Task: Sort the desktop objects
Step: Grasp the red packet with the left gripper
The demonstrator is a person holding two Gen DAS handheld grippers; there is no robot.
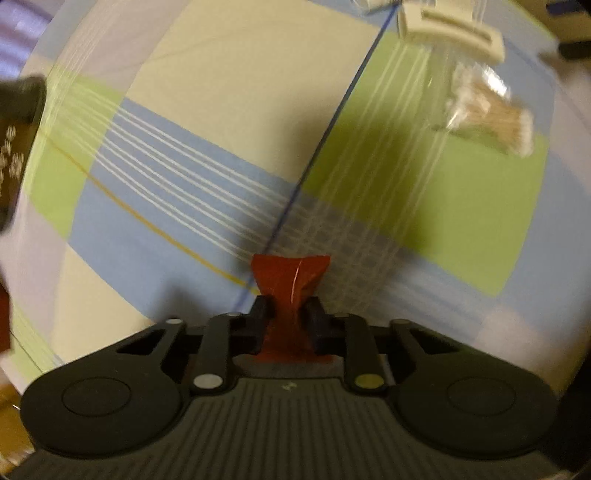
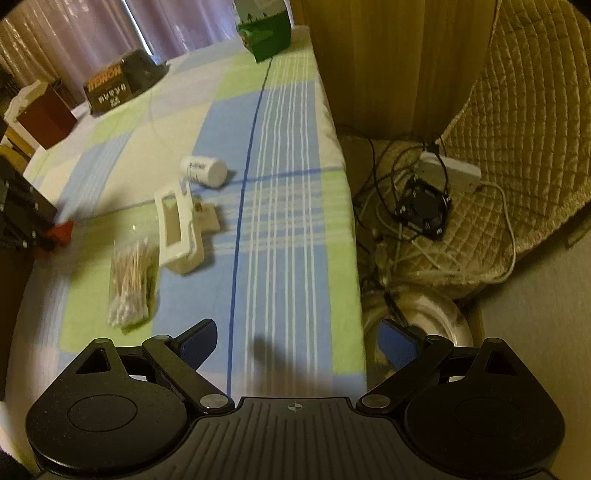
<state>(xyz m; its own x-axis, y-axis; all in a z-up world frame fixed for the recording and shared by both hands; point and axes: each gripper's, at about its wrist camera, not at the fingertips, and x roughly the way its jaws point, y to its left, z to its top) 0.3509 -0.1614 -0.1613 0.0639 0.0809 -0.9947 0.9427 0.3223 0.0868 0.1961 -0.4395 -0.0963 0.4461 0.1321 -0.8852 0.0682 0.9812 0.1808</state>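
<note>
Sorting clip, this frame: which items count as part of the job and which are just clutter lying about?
Job items:
- cotton swab pack
- white clip
- white bottle, lying on its side
- left gripper, shut, red pads together
- right gripper, open, empty

Lying about:
- dark box
- green box
- cables beside the table

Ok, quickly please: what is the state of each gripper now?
Left gripper: shut, its red pads pressed together, nothing visible between them.
Right gripper: open, holding nothing.
</note>
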